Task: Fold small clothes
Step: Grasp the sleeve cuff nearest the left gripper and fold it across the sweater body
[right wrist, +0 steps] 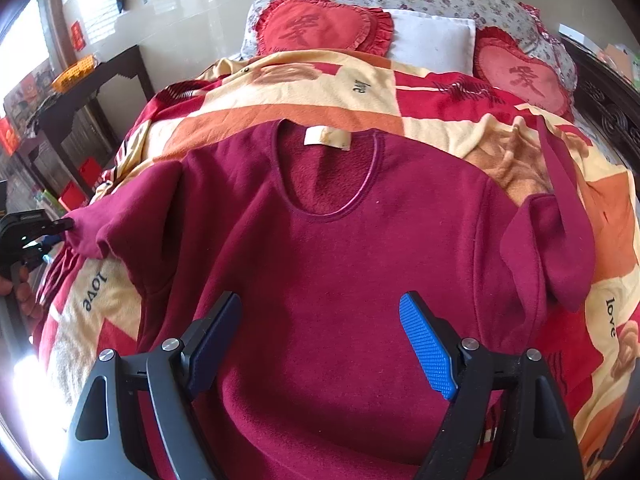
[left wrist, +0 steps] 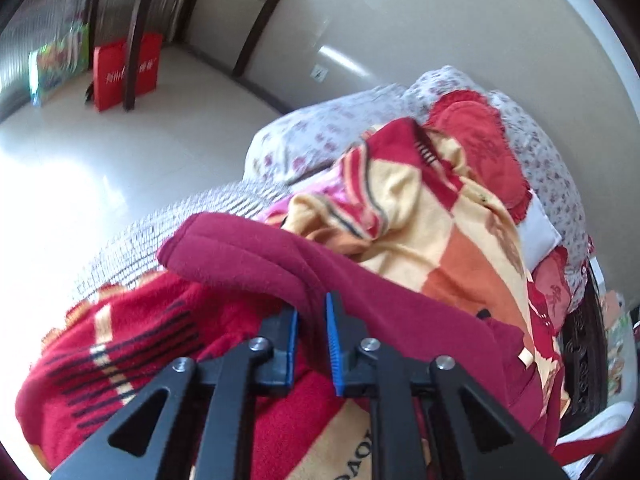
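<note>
Left gripper (left wrist: 312,312) fingers pinch the sweater (right wrist: 320,260) sleeve; right gripper (right wrist: 320,320) fingers gape empty.

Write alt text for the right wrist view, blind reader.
A maroon fleece top lies flat, neckline away from the camera, on a red, orange and cream blanket covering a bed. The right gripper hovers open over its lower front; at the left edge the left gripper pinches a sleeve end. Two red heart cushions and a white pillow sit at the head.
</note>
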The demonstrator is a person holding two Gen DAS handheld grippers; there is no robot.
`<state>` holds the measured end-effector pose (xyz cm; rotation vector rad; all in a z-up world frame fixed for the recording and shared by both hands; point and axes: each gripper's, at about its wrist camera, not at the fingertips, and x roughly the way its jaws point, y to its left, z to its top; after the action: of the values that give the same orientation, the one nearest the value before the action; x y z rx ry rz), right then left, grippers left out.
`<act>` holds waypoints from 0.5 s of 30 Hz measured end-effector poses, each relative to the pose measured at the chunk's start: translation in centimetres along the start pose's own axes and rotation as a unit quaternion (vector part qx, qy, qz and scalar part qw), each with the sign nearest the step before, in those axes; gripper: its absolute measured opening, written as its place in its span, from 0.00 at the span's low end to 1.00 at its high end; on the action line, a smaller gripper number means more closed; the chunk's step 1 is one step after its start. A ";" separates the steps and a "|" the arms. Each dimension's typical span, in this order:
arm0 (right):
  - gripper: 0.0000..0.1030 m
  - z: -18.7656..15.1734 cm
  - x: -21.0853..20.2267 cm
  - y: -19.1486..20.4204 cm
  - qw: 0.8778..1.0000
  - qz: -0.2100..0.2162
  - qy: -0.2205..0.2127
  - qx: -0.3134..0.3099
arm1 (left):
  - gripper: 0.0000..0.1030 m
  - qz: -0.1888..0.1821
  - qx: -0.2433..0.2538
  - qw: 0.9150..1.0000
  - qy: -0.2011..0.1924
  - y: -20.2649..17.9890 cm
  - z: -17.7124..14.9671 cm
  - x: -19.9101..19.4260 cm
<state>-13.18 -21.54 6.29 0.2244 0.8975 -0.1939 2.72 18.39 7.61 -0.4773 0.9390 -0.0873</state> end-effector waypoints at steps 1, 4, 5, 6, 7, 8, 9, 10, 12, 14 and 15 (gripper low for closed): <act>0.63 0.0 -0.1 -0.2 1.000 0.001 -0.002 0.004 | 0.12 -0.006 0.005 1.000 -0.009 -0.6 0.1 -0.7; 0.63 -0.1 -0.5 -0.7 1.000 0.003 -0.005 0.011 | 0.10 -0.035 0.026 0.999 -0.027 -3.2 -0.1 -3.0; 0.63 -0.2 -0.7 -0.9 1.000 0.001 -0.008 0.011 | 0.10 -0.043 0.039 0.998 -0.031 -4.2 -0.2 -3.6; 0.63 -0.2 -0.8 -1.1 1.000 -0.002 -0.009 0.012 | 0.10 -0.053 0.057 0.996 -0.035 -5.6 -0.6 -4.2; 0.63 -0.2 -0.9 -1.4 1.000 -0.003 -0.009 0.013 | 0.10 -0.063 0.073 0.995 -0.038 -7.0 -0.9 -4.9; 0.63 -0.3 -1.0 -1.7 1.000 -0.007 -0.010 0.015 | 0.10 -0.075 0.090 0.992 -0.039 -8.4 -1.4 -5.4; 0.63 -0.3 -1.0 -2.1 1.000 -0.009 -0.010 0.017 | 0.10 -0.093 0.112 0.989 -0.038 -10.3 -2.1 -6.0; 0.63 -0.4 -1.0 -2.8 1.000 -0.015 -0.010 0.021 | 0.09 -0.104 0.125 0.986 -0.037 -11.6 -2.5 -6.4; 0.63 -0.5 -1.0 -3.9 0.999 -0.025 -0.009 0.029 | 0.09 -0.132 0.162 0.977 -0.032 -15.0 -4.1 -7.1; 0.63 -0.7 -0.9 -5.8 0.998 -0.037 -0.005 0.050 | 0.09 -0.151 0.189 0.970 -0.022 -17.7 -5.6 -7.1; 0.63 -0.7 -1.0 -6.5 0.997 -0.040 -0.003 0.059 | 0.09 -0.161 0.203 0.966 -0.014 -19.2 -6.5 -6.9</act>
<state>-16.01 -27.47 5.88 0.2982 0.8901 -0.3216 -4.03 0.84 17.88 -0.2453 0.7831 -0.5566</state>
